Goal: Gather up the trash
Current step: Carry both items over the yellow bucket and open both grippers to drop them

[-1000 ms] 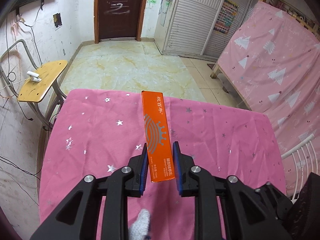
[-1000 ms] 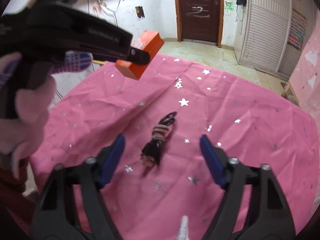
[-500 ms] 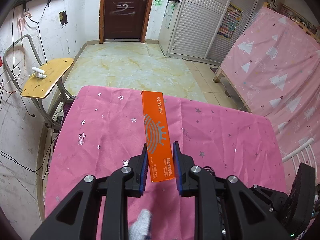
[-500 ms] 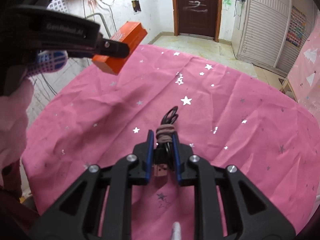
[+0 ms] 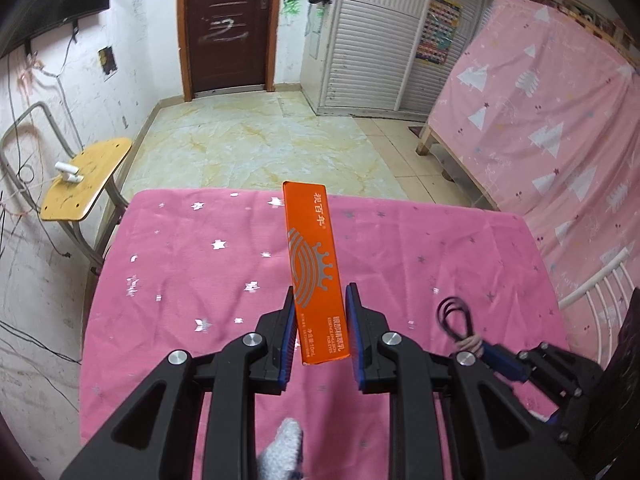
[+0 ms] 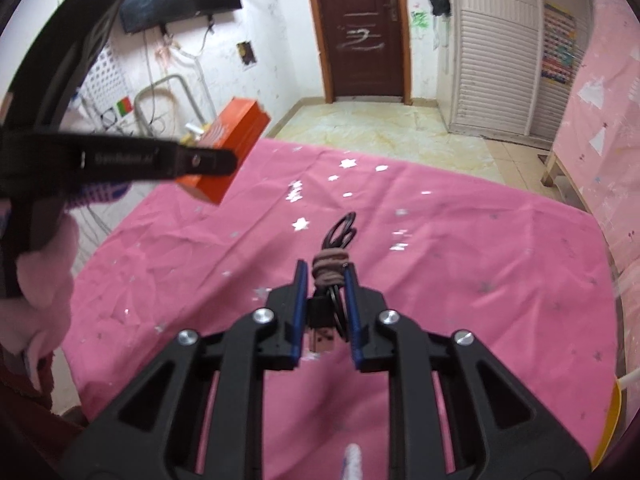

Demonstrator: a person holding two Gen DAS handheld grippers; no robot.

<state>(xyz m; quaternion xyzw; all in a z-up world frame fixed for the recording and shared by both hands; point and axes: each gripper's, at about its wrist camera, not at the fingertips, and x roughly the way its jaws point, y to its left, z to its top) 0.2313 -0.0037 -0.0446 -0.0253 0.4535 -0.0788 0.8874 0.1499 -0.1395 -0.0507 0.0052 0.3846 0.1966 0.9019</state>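
The left gripper [image 5: 320, 322] clamps the orange box [image 5: 314, 268], the right gripper [image 6: 326, 300] clamps the cable [image 6: 330, 272]; carry both level and firmly to the bin.

Both my grippers were matte black plastic, each linkage arm pierced by a triangular cutout. Left gripper [image 5: 320, 332]: blue ribbed pads [image 5: 287, 340] inside the fingers, silver round screws [image 5: 251, 339] at the pivots. Right gripper [image 6: 326, 314]: same blue pads [image 6: 300, 312], same silver screws [image 6: 263, 315]. The left gripper's side arm carried pale lettering, too blurred to read. I wore a fluffy pink sleeve [image 6: 44, 280] and a knitted glove with purple grip dots [image 6: 98, 192].
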